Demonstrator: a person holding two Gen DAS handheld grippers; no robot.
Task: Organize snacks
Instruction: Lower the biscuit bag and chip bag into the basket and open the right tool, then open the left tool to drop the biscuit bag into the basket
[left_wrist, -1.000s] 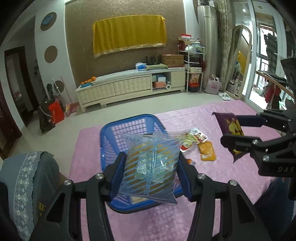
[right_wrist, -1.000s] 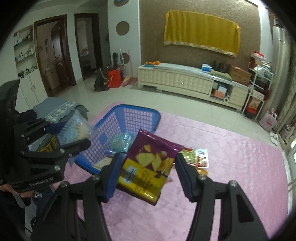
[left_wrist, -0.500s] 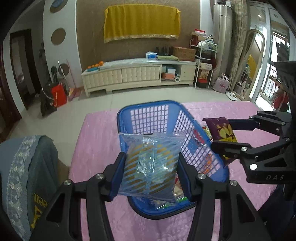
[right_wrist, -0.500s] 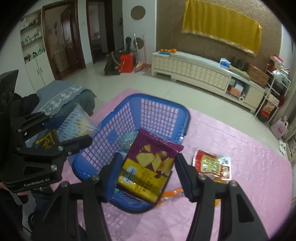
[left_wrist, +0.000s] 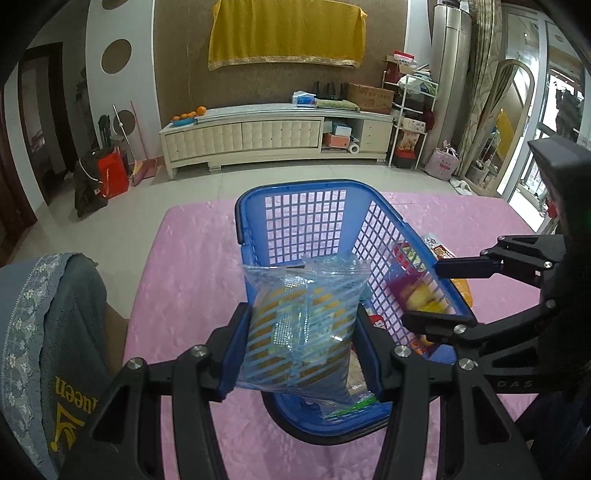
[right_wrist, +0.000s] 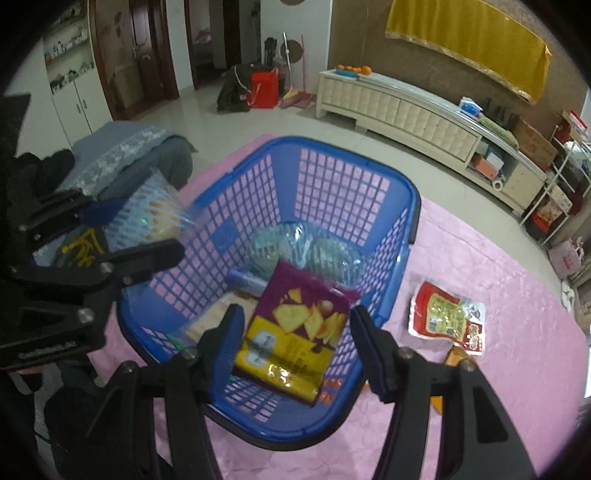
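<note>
My left gripper (left_wrist: 301, 347) is shut on a clear blue-striped snack bag (left_wrist: 301, 325), held over the near end of the blue plastic basket (left_wrist: 306, 188). My right gripper (right_wrist: 295, 347) is shut on a purple and yellow chip bag (right_wrist: 295, 328), held over the basket's (right_wrist: 369, 173) near side. The right gripper (left_wrist: 436, 291) shows at the basket's right wall in the left wrist view, with the chip bag (left_wrist: 417, 295) seen through the mesh. The left gripper (right_wrist: 129, 236) with its striped bag (right_wrist: 151, 214) shows at the basket's left rim. Several snacks lie in the basket, among them clear blue packs (right_wrist: 303, 247).
The basket stands on a pink tablecloth (right_wrist: 480, 258). A red snack packet (right_wrist: 447, 314) and an orange packet (right_wrist: 454, 358) lie on the cloth right of the basket. A chair draped in grey-blue cloth (left_wrist: 40, 332) stands at the table's left.
Both grippers have moved closer over the basket with their bags. The chip bag has come down to the basket's right side; the striped bag now hangs over its near end.
</note>
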